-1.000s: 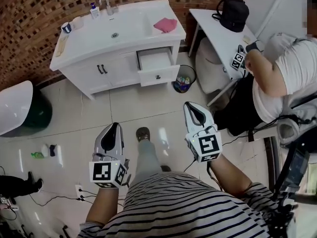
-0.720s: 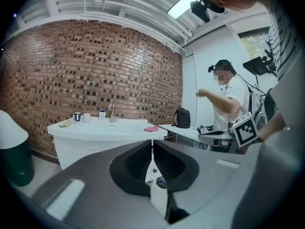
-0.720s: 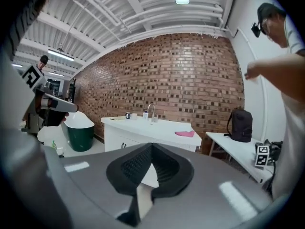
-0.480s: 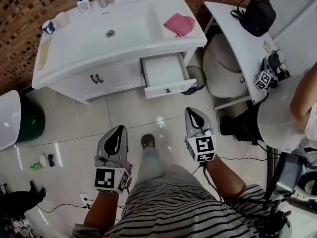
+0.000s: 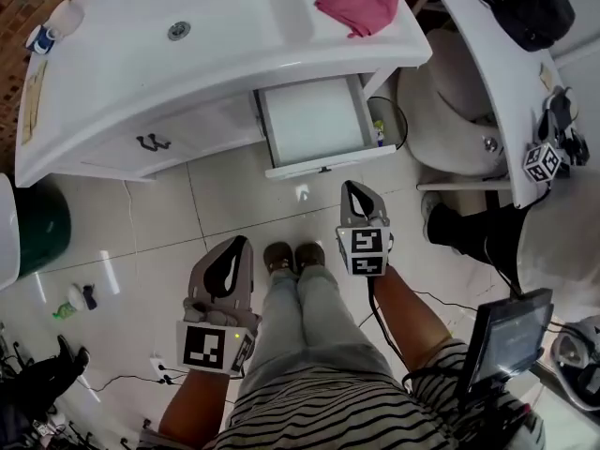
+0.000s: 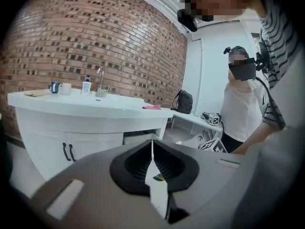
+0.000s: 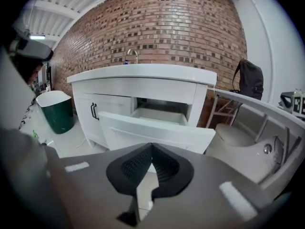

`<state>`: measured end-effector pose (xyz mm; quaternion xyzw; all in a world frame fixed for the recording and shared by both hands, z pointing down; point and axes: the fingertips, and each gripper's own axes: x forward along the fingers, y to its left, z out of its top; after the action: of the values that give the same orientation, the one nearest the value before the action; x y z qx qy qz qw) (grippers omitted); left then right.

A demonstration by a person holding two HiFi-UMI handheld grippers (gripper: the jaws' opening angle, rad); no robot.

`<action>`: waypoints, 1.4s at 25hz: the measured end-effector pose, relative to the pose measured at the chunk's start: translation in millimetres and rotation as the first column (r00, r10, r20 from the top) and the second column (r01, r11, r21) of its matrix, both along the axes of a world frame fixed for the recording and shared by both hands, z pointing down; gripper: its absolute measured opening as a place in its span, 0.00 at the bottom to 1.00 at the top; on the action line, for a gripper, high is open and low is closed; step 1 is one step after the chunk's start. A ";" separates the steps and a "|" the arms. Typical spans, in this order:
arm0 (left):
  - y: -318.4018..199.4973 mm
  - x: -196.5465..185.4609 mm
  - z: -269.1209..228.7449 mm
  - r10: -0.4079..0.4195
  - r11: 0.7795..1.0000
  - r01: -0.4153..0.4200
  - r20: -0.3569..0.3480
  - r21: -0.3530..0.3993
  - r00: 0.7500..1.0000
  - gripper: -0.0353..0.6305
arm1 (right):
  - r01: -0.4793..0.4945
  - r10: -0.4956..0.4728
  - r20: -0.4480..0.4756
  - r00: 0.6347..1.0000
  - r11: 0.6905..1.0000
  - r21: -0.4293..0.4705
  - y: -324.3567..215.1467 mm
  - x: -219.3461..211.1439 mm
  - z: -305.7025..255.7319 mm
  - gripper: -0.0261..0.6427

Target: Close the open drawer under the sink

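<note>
Right gripper (image 5: 359,195): fingers pressed together, nothing between them. Left gripper (image 5: 234,251): same, hanging further back. In the last second the person has walked in, so the drawer (image 5: 328,164) now sits just ahead of the right fingers. It is untouched and fully out under the sink bench (image 5: 234,36). A push looks imminent. Drawer interior bare. Pink cloth (image 5: 358,4) on the bench above.
</note>
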<state>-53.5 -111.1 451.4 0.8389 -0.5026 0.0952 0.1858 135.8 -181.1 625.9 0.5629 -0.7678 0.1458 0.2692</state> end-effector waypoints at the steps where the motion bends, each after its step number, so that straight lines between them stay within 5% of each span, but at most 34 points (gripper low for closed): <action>1: -3.0 2.9 5.3 0.004 1.000 -0.004 0.000 0.000 1.000 0.09 | -0.004 0.004 0.003 1.000 1.000 -0.005 -5.0 0.0 7.9 0.04; 35: -81.4 -22.6 77.4 -0.068 0.997 0.067 -0.021 -0.043 0.997 0.08 | -0.006 0.002 0.040 0.999 0.995 0.097 -122.7 -16.7 30.1 0.04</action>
<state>-76.1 -192.5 528.8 0.8184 -0.5264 0.0902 0.2123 119.1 -303.8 656.0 0.5738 -0.7781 0.1198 0.2260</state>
